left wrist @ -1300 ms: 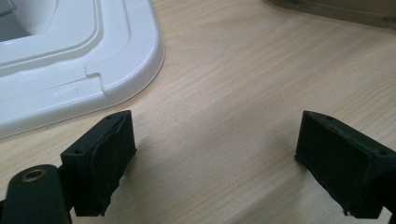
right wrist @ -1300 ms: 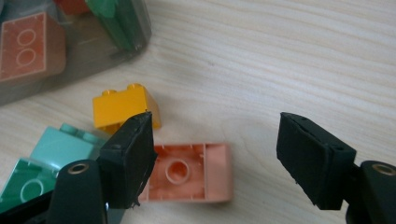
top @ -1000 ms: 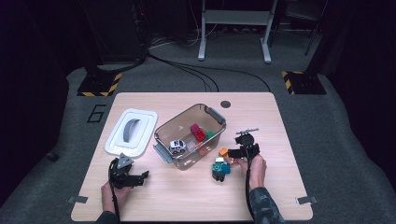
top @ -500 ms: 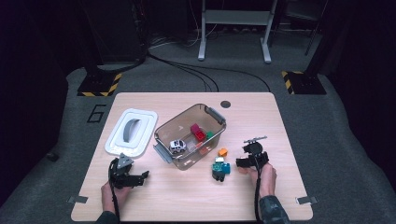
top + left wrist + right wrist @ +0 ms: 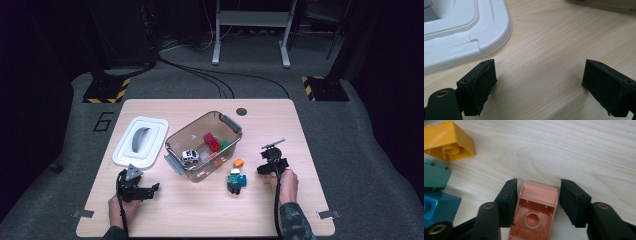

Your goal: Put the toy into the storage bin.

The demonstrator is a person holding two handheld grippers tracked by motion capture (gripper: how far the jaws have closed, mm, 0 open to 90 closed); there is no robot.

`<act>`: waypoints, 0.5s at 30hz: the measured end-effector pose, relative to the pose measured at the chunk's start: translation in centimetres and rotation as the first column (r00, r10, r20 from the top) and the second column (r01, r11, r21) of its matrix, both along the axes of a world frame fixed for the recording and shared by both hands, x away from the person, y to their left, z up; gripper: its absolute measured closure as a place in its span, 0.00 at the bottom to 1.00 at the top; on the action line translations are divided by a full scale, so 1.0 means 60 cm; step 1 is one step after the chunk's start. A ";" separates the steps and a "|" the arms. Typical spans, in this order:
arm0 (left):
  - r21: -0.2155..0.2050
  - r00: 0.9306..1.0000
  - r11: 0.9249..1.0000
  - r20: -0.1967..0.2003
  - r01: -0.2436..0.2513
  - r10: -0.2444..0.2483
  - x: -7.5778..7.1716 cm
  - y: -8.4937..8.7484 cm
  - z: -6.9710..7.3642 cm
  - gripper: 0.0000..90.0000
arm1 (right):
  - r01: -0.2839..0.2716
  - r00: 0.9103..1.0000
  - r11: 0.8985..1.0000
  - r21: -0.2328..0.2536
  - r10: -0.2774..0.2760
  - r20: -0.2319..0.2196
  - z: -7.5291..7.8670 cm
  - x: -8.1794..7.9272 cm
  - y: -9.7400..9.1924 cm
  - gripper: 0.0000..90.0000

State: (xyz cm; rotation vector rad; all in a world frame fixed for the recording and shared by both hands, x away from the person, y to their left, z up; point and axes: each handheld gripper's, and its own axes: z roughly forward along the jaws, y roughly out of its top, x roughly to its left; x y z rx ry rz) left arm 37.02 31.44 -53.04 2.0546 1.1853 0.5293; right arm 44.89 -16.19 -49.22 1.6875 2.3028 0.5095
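A salmon-pink brick lies hollow side up on the wooden table. My right gripper straddles it; its jaws have just been closing and the pads now sit against the brick's two sides. From the high view this gripper is right of the clear bin. My left gripper rests near the front left, open, with bare wood between its jaws.
A yellow brick, a teal brick and a blue brick lie just left of the right gripper. The bin holds a white toy car and a red brick. The white lid lies left of it.
My right gripper shifted slightly right and toward the near edge, and its jaws narrowed around the pink brick. The left gripper stayed put.
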 end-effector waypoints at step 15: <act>0.000 1.000 1.000 0.000 0.000 0.000 0.000 0.000 0.000 0.13 | -0.037 0.995 0.997 0.071 0.030 0.096 0.027 -0.007 -0.008 0.65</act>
